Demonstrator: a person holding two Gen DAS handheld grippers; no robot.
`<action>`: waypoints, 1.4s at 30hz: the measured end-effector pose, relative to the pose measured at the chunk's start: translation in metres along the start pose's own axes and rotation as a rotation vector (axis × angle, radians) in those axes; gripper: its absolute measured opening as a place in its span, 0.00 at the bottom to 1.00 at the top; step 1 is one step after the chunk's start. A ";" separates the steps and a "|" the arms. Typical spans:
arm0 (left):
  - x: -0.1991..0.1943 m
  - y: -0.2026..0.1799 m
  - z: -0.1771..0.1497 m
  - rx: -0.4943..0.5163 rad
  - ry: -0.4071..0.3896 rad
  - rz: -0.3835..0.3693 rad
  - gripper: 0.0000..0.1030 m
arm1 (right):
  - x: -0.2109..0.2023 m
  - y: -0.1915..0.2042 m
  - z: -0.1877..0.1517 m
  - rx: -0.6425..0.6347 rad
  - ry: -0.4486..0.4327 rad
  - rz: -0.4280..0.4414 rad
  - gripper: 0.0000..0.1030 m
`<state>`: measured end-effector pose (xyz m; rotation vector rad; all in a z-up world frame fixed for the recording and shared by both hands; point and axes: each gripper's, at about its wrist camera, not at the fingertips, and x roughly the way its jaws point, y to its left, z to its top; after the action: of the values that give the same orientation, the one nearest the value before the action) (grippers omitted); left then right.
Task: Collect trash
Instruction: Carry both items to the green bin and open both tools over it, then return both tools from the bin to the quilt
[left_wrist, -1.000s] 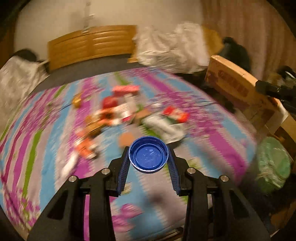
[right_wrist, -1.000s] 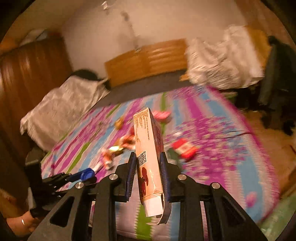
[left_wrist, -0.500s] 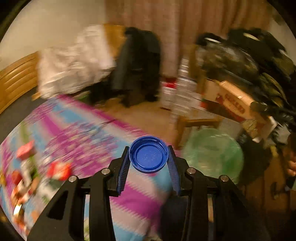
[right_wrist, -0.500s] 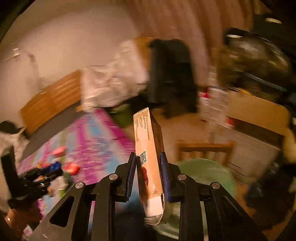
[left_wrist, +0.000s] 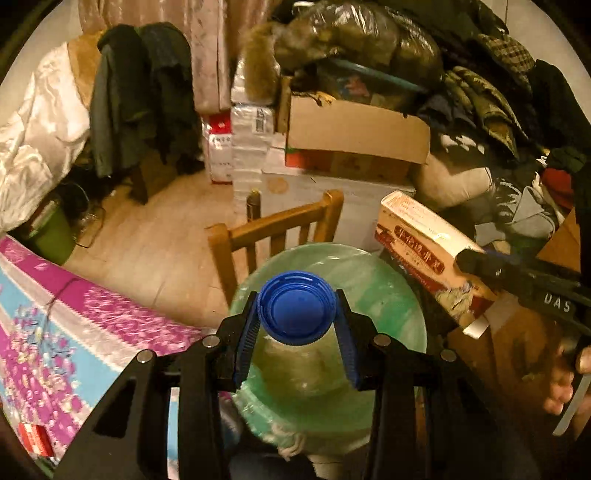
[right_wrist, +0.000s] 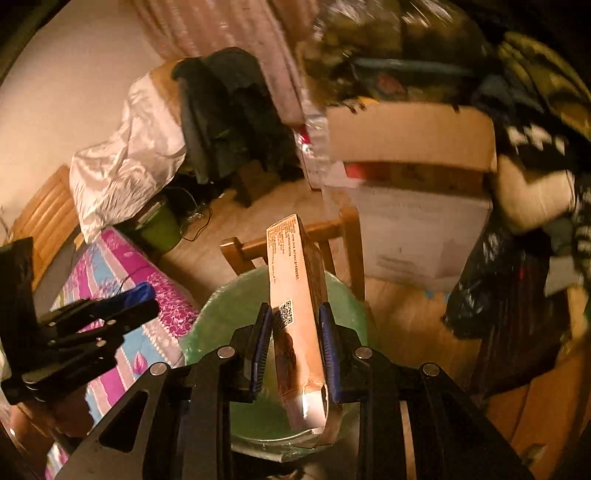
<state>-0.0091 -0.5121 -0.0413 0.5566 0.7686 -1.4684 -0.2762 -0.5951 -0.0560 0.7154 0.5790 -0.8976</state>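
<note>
My left gripper (left_wrist: 297, 314) is shut on a blue bottle cap (left_wrist: 297, 308), held over the mouth of a bin lined with a green bag (left_wrist: 391, 295). My right gripper (right_wrist: 295, 332) is shut on a long tan carton (right_wrist: 295, 280), which stands upright between the pads above the same green-lined bin (right_wrist: 225, 314). In the left wrist view that carton (left_wrist: 424, 251) comes in from the right, over the bin's right rim. The right wrist view shows the left gripper (right_wrist: 140, 299) at the left with the blue cap (right_wrist: 138, 293) in it.
A wooden chair back (left_wrist: 273, 225) stands just behind the bin. Cardboard boxes (left_wrist: 354, 136) and piled clothes (left_wrist: 480, 92) fill the back and right. The bed with its striped purple and blue cover (left_wrist: 55, 332) lies at the left, with a red wrapper (left_wrist: 35, 439) on it.
Both grippers have swung from over the bed to the right and now hang above the green-lined bin. The cap and the carton stay gripped as before.
</note>
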 end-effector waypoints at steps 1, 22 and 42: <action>0.005 -0.002 0.001 0.002 0.009 -0.006 0.37 | 0.006 -0.001 0.000 0.009 0.007 0.005 0.27; 0.038 -0.001 0.004 0.005 0.041 0.071 0.67 | 0.065 0.004 -0.004 0.021 0.046 0.041 0.39; -0.060 0.053 -0.040 -0.120 -0.167 0.023 0.67 | 0.006 0.042 0.006 -0.087 -0.205 0.048 0.40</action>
<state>0.0419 -0.4394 -0.0287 0.3462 0.7107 -1.4175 -0.2367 -0.5848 -0.0430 0.5490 0.4147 -0.8836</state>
